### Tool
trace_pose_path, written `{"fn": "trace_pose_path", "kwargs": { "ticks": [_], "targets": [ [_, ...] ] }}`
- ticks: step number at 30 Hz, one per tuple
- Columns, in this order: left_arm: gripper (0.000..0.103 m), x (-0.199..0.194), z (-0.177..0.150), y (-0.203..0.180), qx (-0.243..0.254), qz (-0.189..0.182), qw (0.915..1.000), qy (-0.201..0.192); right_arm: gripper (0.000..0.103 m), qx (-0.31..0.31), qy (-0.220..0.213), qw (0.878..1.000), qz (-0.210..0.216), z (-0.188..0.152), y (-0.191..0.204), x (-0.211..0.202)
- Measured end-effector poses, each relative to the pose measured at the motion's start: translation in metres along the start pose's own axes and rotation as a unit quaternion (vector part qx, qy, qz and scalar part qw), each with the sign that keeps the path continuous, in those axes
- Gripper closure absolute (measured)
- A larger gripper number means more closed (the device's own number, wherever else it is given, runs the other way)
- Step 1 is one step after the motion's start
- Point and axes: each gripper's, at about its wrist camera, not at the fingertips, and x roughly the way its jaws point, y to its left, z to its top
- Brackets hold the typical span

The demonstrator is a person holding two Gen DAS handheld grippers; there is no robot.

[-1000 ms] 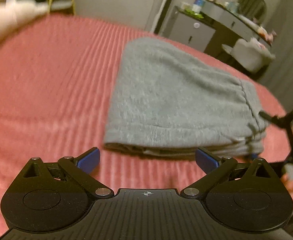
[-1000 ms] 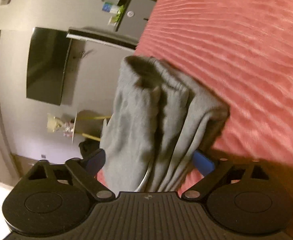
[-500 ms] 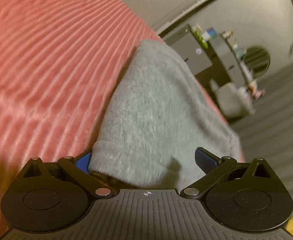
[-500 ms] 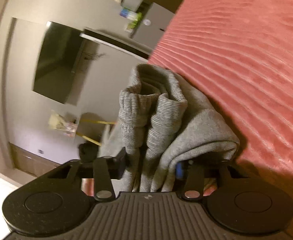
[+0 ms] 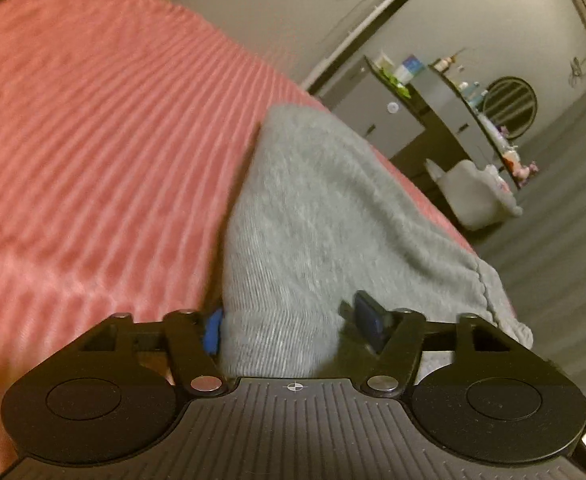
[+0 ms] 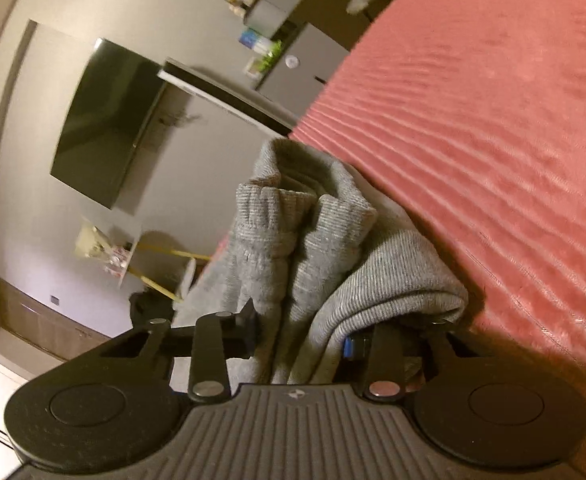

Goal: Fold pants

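Note:
The folded grey pants [image 5: 333, 208] lie on the red ribbed bedspread [image 5: 93, 120], near its far edge. My left gripper [image 5: 289, 324] has its jaws closing on the near corner of the stack. Its blue pads [image 5: 213, 332] touch the cloth on both sides, and the cloth bulges between them. In the right wrist view the pants [image 6: 277, 240] stand bunched, with ribbed cuffs poking up. My right gripper [image 6: 301, 332] has its jaws closing too, and they pinch the gathered layers at the bedspread's [image 6: 493, 120] edge.
Beyond the bed stand a grey cabinet [image 5: 377, 120] with bottles on top, a round mirror [image 5: 509, 106] and a white chair [image 5: 473, 196]. A dark television [image 6: 105, 128] hangs on the wall. A small table with yellow legs [image 6: 149, 264] stands below it.
Both grippers went from wide open around the pants to closing on them. The left one moved in over the stack's near corner. In the right one the cloth is now bunched and lifted.

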Motion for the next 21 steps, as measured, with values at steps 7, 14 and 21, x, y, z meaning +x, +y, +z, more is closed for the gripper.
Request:
{"fn": "trace_pose_path", "kwargs": {
  "ticks": [7, 14, 21],
  "targets": [
    [0.008, 0.014, -0.004, -0.002, 0.055, 0.053, 0.9971, 0.002, 0.060, -0.030, 0.025, 0.998, -0.058, 0.000, -0.005, 0.012],
    [0.006, -0.012, -0.007, -0.006, 0.074, 0.036, 0.9965, -0.019, 0.041, -0.023, 0.008, 0.997, -0.068, -0.002, -0.006, -0.017],
    [0.003, -0.019, -0.008, -0.010, 0.076, 0.059, 0.9947, -0.036, 0.038, -0.007, -0.038, 0.997, -0.061, 0.007, -0.005, -0.046]
  ]
}}
